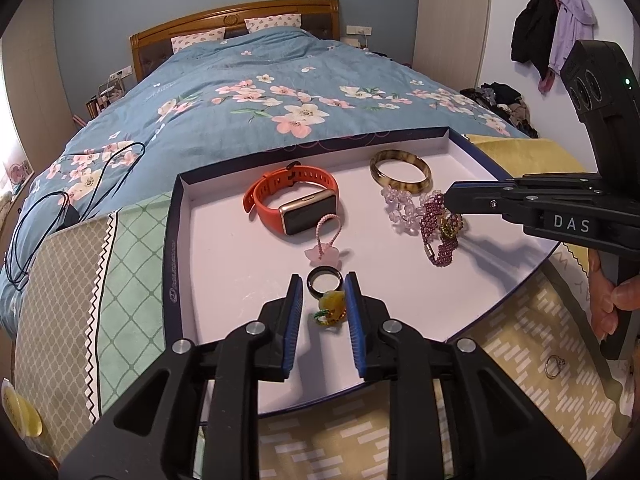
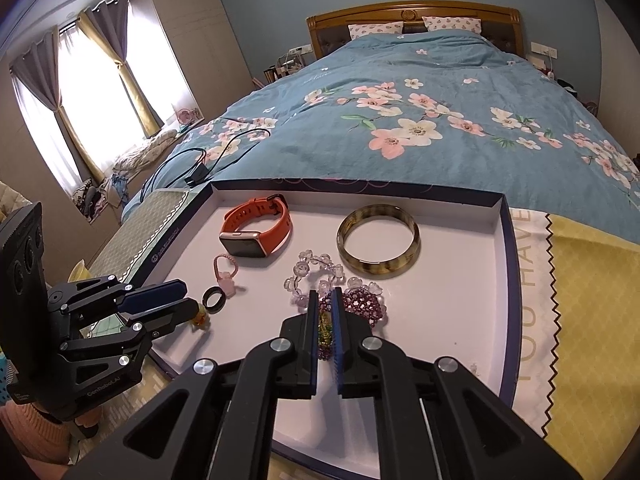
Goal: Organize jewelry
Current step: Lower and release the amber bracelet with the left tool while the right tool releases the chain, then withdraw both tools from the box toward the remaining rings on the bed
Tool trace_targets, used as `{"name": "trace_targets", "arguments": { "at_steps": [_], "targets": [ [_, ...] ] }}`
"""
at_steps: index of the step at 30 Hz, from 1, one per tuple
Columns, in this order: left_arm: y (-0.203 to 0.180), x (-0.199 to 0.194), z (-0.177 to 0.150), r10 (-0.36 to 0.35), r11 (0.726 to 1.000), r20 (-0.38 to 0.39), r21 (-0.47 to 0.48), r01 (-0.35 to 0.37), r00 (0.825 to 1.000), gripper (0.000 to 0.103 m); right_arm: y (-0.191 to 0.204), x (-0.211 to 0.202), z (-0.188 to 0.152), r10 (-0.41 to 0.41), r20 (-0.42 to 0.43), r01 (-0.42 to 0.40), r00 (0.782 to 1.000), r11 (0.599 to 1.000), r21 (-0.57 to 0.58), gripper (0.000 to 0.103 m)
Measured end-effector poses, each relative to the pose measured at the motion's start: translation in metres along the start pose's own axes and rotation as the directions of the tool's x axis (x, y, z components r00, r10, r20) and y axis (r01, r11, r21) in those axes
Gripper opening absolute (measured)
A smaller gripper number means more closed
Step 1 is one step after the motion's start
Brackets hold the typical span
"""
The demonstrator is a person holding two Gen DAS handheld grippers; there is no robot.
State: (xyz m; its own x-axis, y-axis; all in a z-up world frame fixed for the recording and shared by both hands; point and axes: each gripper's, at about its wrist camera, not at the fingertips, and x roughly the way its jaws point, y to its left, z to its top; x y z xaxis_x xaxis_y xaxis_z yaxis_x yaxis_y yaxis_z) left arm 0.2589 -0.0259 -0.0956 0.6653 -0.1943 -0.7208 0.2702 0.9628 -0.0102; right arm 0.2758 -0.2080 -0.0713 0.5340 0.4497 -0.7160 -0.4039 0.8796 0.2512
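Bracelet (image 2: 326, 330) lengthwise between right gripper (image 2: 326, 322) fingers (image 2: 311, 340)

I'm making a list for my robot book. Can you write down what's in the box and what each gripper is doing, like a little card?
place: tray on a bed
watch: orange strap, far left
bangle: brown, far right
clear beads: beside the bangle
purple beads: at right gripper
black ring: near left gripper
yellow charm: between left gripper's fingers, not touched
left gripper: open
right gripper: shut on a green-gold charm
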Motion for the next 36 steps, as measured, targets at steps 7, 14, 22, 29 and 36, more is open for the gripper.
{"name": "trace_targets", "arguments": {
  "at_steps": [7,14,22,29,36],
  "targets": [
    [-0.001,-0.01,0.0,0.006,1.0,0.028,-0.001,-0.006,1.0,0.04,-0.002,-0.013,-0.002,-0.019,0.036,0.018,0.999,1.0,0.013,0.031],
    [-0.005,-0.034,0.001,0.022,1.0,0.078,0.013,-0.023,0.997,0.064,0.002,-0.036,-0.007,-0.017,0.076,0.017,0.997,1.0,0.007,0.038],
    [-0.012,-0.071,-0.008,0.039,0.999,0.136,0.024,-0.042,0.99,0.082,0.008,-0.068,-0.026,-0.034,0.121,0.036,0.992,0.999,-0.011,0.053],
    [-0.013,-0.101,-0.033,0.036,0.998,0.158,0.038,-0.042,0.987,0.085,0.012,-0.085,-0.057,-0.039,0.096,0.042,0.995,0.998,-0.036,0.058],
    [-0.019,-0.112,-0.067,-0.026,0.997,0.102,0.077,0.019,0.994,0.08,0.017,-0.082,-0.095,-0.042,0.009,0.043,0.999,0.998,-0.055,0.058]
  ]
}}
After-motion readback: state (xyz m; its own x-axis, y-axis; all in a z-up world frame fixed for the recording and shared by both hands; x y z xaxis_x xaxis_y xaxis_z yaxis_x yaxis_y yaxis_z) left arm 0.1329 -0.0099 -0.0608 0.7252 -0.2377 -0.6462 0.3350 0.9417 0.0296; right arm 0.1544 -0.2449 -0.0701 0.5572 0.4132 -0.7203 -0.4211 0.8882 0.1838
